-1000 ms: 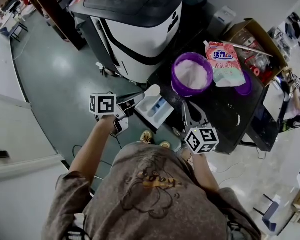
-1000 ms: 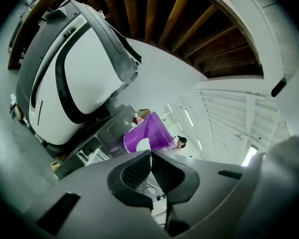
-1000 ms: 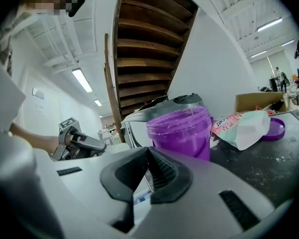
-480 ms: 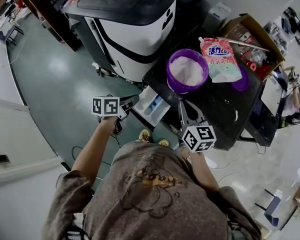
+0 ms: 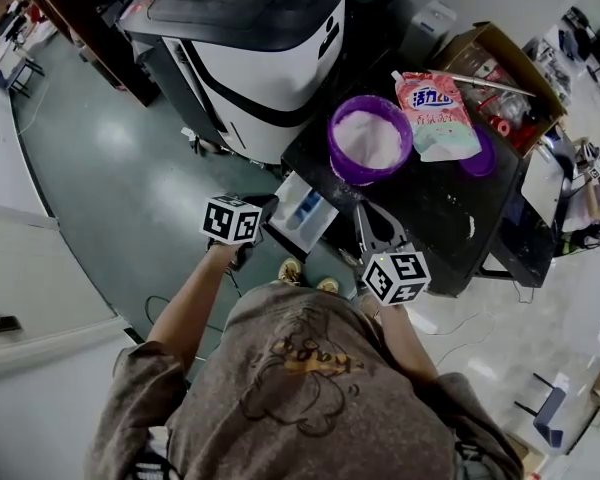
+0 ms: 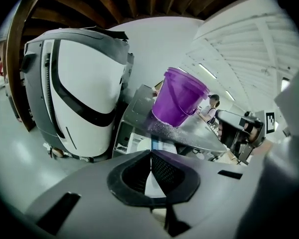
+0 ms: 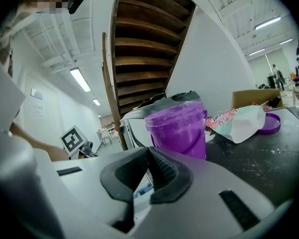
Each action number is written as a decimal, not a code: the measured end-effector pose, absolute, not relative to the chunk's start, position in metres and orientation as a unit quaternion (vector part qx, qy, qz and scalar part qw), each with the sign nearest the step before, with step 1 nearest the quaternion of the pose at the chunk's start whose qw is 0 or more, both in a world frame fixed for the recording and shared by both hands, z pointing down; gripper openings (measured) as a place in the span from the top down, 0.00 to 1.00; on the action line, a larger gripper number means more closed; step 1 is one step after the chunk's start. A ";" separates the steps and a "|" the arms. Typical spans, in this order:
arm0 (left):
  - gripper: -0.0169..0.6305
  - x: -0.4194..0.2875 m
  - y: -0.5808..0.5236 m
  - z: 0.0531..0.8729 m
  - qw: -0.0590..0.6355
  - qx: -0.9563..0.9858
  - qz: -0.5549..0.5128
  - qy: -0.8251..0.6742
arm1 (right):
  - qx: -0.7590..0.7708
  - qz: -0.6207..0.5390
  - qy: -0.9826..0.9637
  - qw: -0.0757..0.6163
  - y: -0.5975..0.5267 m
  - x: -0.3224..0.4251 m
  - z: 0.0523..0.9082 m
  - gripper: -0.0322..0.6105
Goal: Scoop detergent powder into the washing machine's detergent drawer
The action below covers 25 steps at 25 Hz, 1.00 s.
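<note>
The washing machine stands at the top of the head view, its detergent drawer pulled out toward me. My left gripper points down at the drawer's near left corner. It is shut on the white scoop's handle, a thin strip between the pads; the scoop's bowl is hidden. A purple bucket of white powder sits on the black table. My right gripper rests shut and empty over the table's near edge, pointing at the bucket.
A pink detergent bag and a purple lid lie right of the bucket, with a cardboard box behind them. Spilled powder dusts the table. In the left gripper view the machine and the bucket rise just ahead. Green floor lies to the left.
My left gripper has sunk toward the drawer and rolled. The white scoop bowl seen above the drawer a second ago no longer shows in the head view. The right gripper has stayed put.
</note>
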<state>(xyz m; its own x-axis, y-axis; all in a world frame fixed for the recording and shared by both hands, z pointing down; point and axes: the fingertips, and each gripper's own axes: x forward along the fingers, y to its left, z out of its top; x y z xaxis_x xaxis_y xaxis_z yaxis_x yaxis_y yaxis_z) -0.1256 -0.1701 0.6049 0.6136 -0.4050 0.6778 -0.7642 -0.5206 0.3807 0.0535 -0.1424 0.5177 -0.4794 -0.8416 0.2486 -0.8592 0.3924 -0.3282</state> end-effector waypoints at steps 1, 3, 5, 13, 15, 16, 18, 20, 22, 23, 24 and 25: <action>0.94 -0.125 -0.171 0.605 0.333 0.832 0.270 -0.353 | 0.510 0.210 -0.834 0.021 -0.142 0.054 0.518 0.96; 0.94 -0.122 -0.171 0.604 0.313 0.834 0.285 -0.353 | 0.511 0.211 -0.833 0.021 -0.141 0.055 0.518 0.96; 0.94 -0.120 -0.171 0.604 0.290 0.838 0.301 -0.351 | 0.513 0.211 -0.832 0.021 -0.139 0.056 0.519 0.96; 0.94 -0.111 -0.175 0.612 0.206 0.841 0.359 -0.348 | 0.517 0.216 -0.828 0.023 -0.136 0.060 0.524 0.96; 0.94 -0.109 -0.177 0.612 0.192 0.842 0.365 -0.347 | 0.519 0.217 -0.826 0.022 -0.135 0.061 0.524 0.96; 0.94 -0.107 -0.178 0.612 0.185 0.843 0.368 -0.346 | 0.520 0.217 -0.826 0.022 -0.135 0.062 0.525 0.96; 0.94 -0.105 -0.180 0.613 0.164 0.844 0.377 -0.344 | 0.522 0.218 -0.824 0.021 -0.134 0.063 0.526 0.96; 0.94 -0.104 -0.182 0.616 0.132 0.845 0.393 -0.339 | 0.524 0.218 -0.823 0.020 -0.134 0.064 0.527 0.96; 0.94 -0.103 -0.179 0.617 0.107 0.842 0.412 -0.330 | 0.525 0.219 -0.823 0.020 -0.133 0.065 0.527 0.96; 0.94 -0.102 -0.178 0.617 0.098 0.841 0.419 -0.327 | 0.525 0.219 -0.822 0.020 -0.133 0.066 0.527 0.96; 0.94 -0.102 -0.177 0.618 0.088 0.840 0.427 -0.323 | 0.525 0.220 -0.822 0.020 -0.133 0.066 0.528 0.96; 0.94 -0.101 -0.176 0.618 0.073 0.839 0.436 -0.318 | 0.526 0.220 -0.822 0.019 -0.132 0.066 0.528 0.96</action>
<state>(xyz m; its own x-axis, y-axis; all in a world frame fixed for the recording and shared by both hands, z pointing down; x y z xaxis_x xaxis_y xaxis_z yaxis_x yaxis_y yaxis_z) -0.1012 -0.1756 0.6185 0.4170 -0.4698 0.7781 -0.5979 -0.7866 -0.1545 0.0660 -0.1324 0.5277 -0.4469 -0.8550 0.2631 -0.8720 0.3507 -0.3414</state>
